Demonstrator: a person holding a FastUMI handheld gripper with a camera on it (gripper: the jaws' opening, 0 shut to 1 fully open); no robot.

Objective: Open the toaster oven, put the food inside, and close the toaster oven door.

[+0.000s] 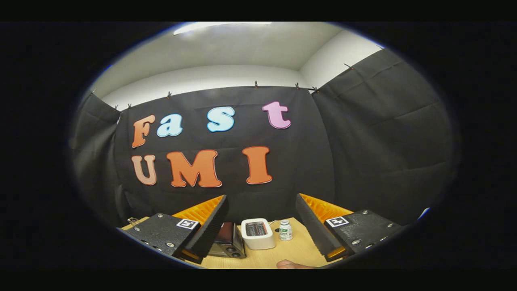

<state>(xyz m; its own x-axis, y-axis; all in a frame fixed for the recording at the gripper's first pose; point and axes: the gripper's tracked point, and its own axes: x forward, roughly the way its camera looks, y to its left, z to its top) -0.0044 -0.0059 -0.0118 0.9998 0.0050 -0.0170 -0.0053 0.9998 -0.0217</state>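
Toaster oven (229,240) sits on the table (291,252) at about eleven o'clock from the gripper (258,226), just ahead and partly behind one finger (door apparently shut). Fingers are spread wide, holding nothing. A white appliance (258,233) and small bottle (285,230) stand between them.

Table (295,250): pale wood-look top, smooth, matt. Booth wall (375,133): creased matt cloth. Toaster oven (228,240): glossy dark glass door, metallic body. White box (258,234): smooth plastic. Bottle (285,230): glossy plastic.

One toaster oven (229,240), one bottle (285,230)
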